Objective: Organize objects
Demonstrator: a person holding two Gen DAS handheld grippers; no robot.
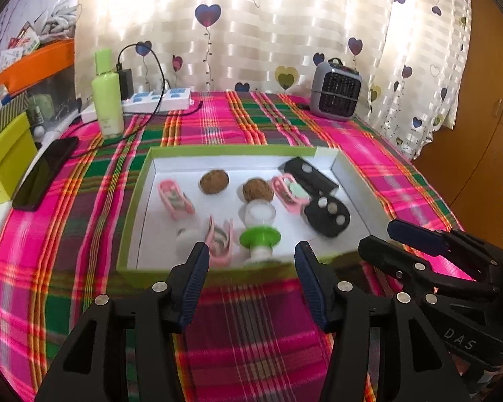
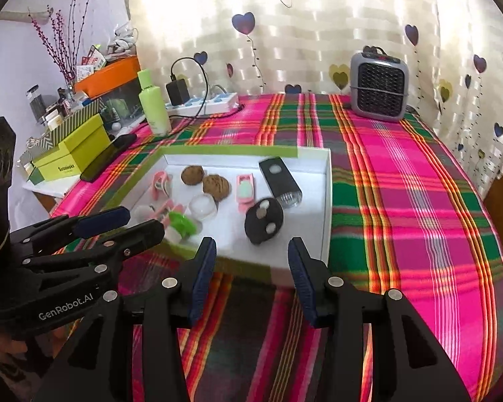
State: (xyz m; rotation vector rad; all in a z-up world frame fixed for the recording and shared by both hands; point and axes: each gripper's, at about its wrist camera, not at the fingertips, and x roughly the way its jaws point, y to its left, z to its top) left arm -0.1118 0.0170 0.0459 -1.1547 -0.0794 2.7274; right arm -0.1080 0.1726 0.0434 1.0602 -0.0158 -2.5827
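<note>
Walnuts [image 1: 214, 182], pink clips [image 1: 176, 199] and black fobs [image 1: 327, 216] lie in the green-rimmed tray [image 1: 135, 201] as the left gripper [image 1: 251, 276] and right gripper [image 2: 251, 274] (both released, empty) hover near; best approach low and centred.

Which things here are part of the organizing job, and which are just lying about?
Job:
- green-edged white cardboard tray
- two brown walnuts
- pink plastic clips
- oval black remote
- black rectangular torch
- clear capsule on green ring

Lying about:
- grey mini heater
- light green bottle
- white power strip
- black phone
</note>
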